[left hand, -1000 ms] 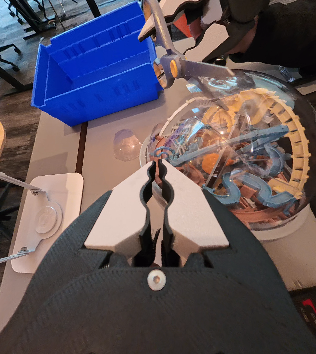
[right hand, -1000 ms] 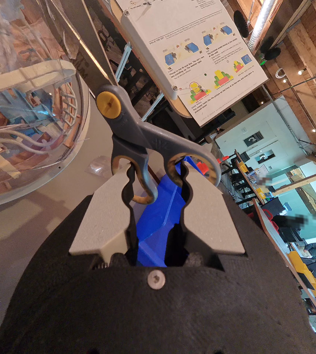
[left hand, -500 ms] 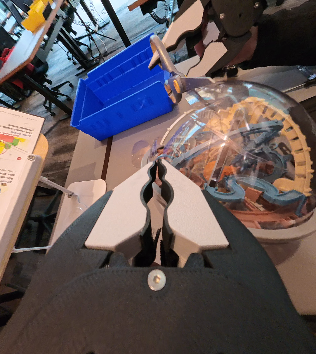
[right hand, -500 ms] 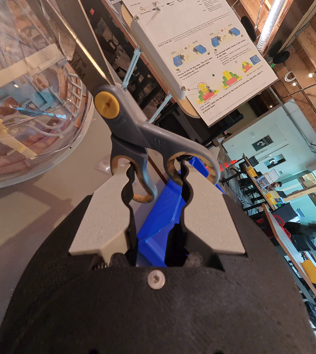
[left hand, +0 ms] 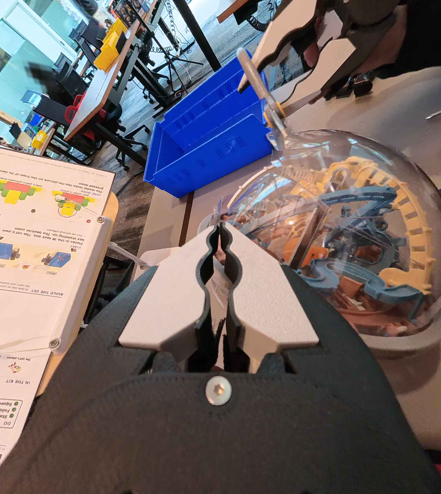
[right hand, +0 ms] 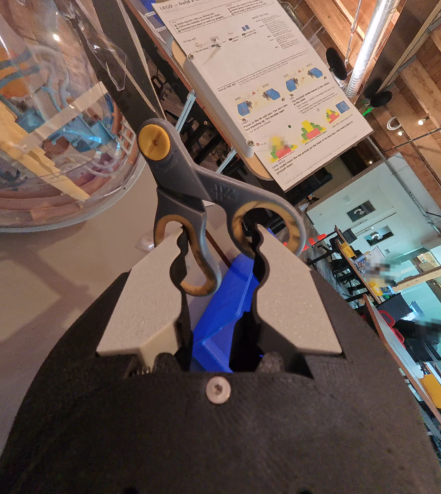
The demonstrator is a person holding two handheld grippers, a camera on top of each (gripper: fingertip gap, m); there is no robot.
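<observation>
The left gripper [left hand: 220, 230] had its two grey fingers pressed nearly together, tips almost touching, at the near edge of a clear plastic dome [left hand: 347, 240] packed with blue, yellow and brown maze tracks; whether anything was pinched between them could not be told.

The right gripper [right hand: 220, 232] stood spread apart — each fingertip was pushed into one loop of a pair of grey-handled scissors with a yellow pivot [right hand: 154, 143], holding the handles from inside. The scissor blades reached up beside the dome [right hand: 40, 120], and a thin clear plastic flap [right hand: 109, 58] lay against them. In the left wrist view the scissors [left hand: 273, 107] met the dome's top at its far side.

The dome sat on a grey table [left hand: 414, 112]. A blue plastic bin [left hand: 208, 152] stood just beyond it, and a white instruction board with coloured pictures [left hand: 27, 254] stood off the table's left edge.
</observation>
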